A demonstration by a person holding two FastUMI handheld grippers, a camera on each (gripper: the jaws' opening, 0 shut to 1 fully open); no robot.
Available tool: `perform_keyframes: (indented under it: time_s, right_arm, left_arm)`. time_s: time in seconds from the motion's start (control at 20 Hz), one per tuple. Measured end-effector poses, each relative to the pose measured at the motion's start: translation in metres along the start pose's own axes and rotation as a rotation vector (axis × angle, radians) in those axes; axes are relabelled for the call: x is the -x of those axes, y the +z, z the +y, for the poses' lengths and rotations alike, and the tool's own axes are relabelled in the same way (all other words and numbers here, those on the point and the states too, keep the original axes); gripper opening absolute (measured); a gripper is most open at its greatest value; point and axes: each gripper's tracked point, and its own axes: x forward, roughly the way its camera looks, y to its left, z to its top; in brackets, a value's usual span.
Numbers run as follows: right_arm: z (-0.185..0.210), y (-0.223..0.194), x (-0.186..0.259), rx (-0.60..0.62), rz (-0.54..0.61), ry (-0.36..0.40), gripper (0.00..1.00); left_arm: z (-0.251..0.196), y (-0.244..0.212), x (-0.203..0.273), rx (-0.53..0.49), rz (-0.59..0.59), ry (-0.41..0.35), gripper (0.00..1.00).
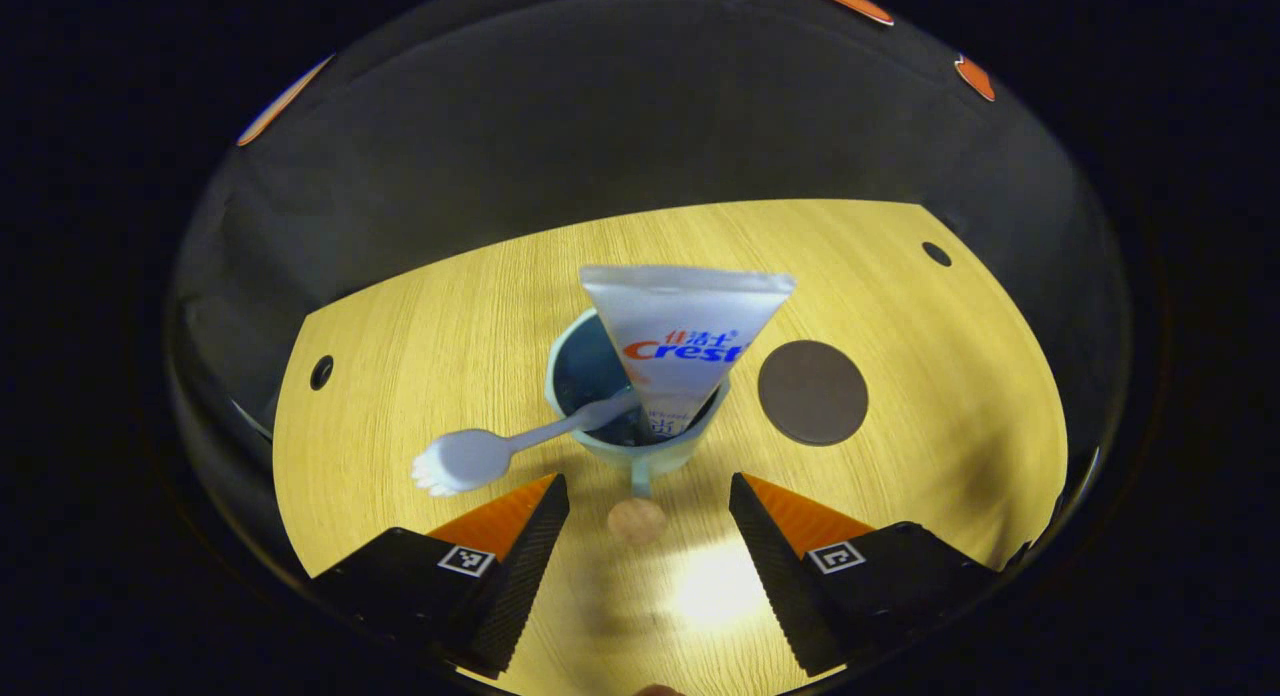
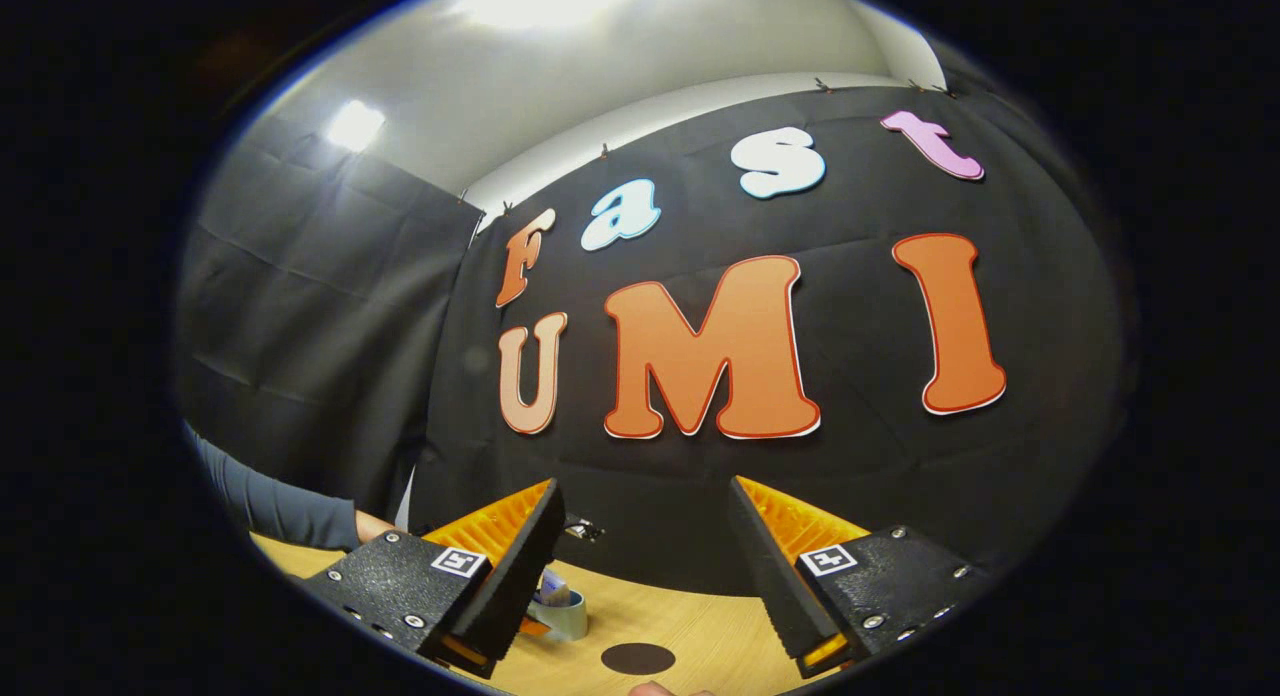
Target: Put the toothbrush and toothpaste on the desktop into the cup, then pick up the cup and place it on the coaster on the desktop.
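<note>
Both grippers gape, holding nothing | bench (image 1: 420, 306) carries cup (image 1: 640, 446), apart from coaster (image 1: 812, 392) on its right | toothpaste (image 1: 685, 341) upright and toothbrush (image 1: 520, 441) slanting out left, both in cup | left gripper (image 1: 648, 516) nearer, cup handle straight ahead; right gripper (image 2: 645, 566) aims high.

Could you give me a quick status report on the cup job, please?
Left gripper open, facing cup. Right gripper open, raised. Toothbrush and toothpaste in cup. Coaster bare beside cup; nothing between them.
</note>
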Motion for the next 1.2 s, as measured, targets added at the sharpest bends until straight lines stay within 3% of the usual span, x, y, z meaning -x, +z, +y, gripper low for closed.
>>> perform_keyframes:
  time_s: [0.15, 0.3, 0.35, 0.45, 0.6, 0.85, 0.9, 0.95, 1.2]
  right_arm:
    - [-0.015, -0.005, -0.003, -0.024, 0.015, -0.037, 0.98]
    - [-0.029, -0.013, -0.006, -0.069, 0.032, -0.083, 1.00]
    - [-0.033, -0.015, -0.007, -0.088, 0.038, -0.099, 0.98]
    - [-0.042, -0.019, -0.009, -0.130, 0.046, -0.125, 0.98]
    - [-0.050, -0.025, -0.013, -0.185, 0.056, -0.153, 0.97]
    - [-0.041, -0.025, -0.016, -0.130, 0.044, -0.140, 0.97]
    - [-0.038, -0.025, -0.017, -0.117, 0.044, -0.133, 0.98]
    - [-0.036, -0.026, -0.017, -0.109, 0.045, -0.127, 0.97]
    - [-0.036, -0.029, -0.018, -0.089, 0.057, -0.131, 0.98]
  left_arm:
    - [-0.002, 0.000, 0.002, -0.005, 0.031, 0.003, 0.97]
    - [0.000, 0.035, 0.013, -0.018, 0.032, 0.025, 0.87]
    - [0.001, 0.046, 0.012, -0.020, 0.033, 0.020, 0.71]
    - [0.004, 0.068, 0.012, -0.020, 0.051, 0.008, 0.67]
    - [0.014, 0.108, 0.012, -0.006, 0.048, -0.002, 0.31]
    - [0.027, 0.192, 0.000, 0.024, 0.023, -0.019, 0.24]
    - [0.030, 0.213, -0.002, 0.029, 0.007, -0.021, 0.18]
    - [0.033, 0.232, -0.008, 0.037, 0.008, -0.019, 0.24]
    - [0.051, 0.354, -0.024, 0.051, -0.035, -0.005, 0.24]
